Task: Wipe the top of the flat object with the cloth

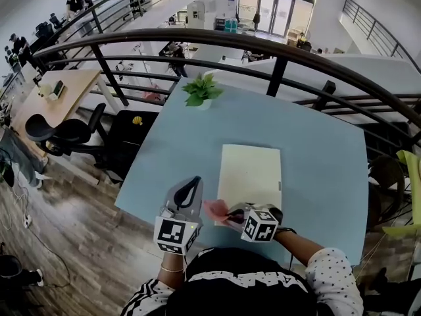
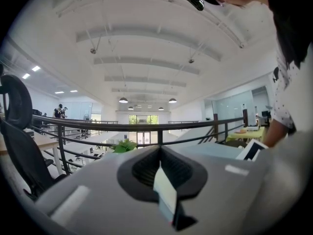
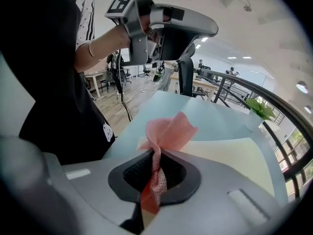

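The right gripper [image 3: 155, 169] pinches a fold of the pink cloth [image 3: 168, 130], loose fabric left free for wiping, at the near corner of the flat object [image 1: 253, 173]; the left gripper [image 1: 193, 185], jaws together and empty, hovers beside that corner, apparently out of the way

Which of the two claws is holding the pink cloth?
The right claw, its jaws shut on the pink cloth near the flat cream object. The left claw is raised, with no cloth.
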`<state>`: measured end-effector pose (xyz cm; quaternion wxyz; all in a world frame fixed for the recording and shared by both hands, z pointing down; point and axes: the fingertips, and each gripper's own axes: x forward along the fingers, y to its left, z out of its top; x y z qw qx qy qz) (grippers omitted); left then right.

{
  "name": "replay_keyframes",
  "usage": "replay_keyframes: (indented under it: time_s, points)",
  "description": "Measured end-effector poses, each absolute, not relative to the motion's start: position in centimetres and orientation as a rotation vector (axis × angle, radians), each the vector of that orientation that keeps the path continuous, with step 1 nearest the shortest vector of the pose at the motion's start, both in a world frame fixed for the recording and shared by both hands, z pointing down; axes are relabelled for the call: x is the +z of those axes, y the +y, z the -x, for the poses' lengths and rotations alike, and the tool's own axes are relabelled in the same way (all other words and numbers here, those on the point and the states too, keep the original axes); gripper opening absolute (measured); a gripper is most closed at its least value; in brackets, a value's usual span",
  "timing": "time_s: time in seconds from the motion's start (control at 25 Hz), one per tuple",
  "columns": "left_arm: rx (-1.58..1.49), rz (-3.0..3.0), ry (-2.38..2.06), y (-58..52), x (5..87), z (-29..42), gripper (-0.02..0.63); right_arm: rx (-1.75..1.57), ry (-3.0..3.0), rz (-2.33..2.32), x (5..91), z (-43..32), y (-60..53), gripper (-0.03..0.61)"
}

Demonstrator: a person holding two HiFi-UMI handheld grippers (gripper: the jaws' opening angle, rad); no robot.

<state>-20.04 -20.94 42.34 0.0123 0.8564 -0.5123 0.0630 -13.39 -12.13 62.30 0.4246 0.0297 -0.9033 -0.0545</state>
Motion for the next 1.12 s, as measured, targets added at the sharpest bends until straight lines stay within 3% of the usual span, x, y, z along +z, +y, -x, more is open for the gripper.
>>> replay_keyframes:
  time_s: [0.64, 1.12]
  points:
    - [0.187, -2.651, -1.584, -22.1, 43.0, 19.8, 0.000, 0.129, -2.383, -0.013, 60.9, 13.4, -12.4, 0.021]
    - [0.177, -2.648, -1.575, -23.6, 43.4, 19.4, 0.000, 0.334, -2.605, -0.577, 56.4, 7.8, -26.6, 0.021]
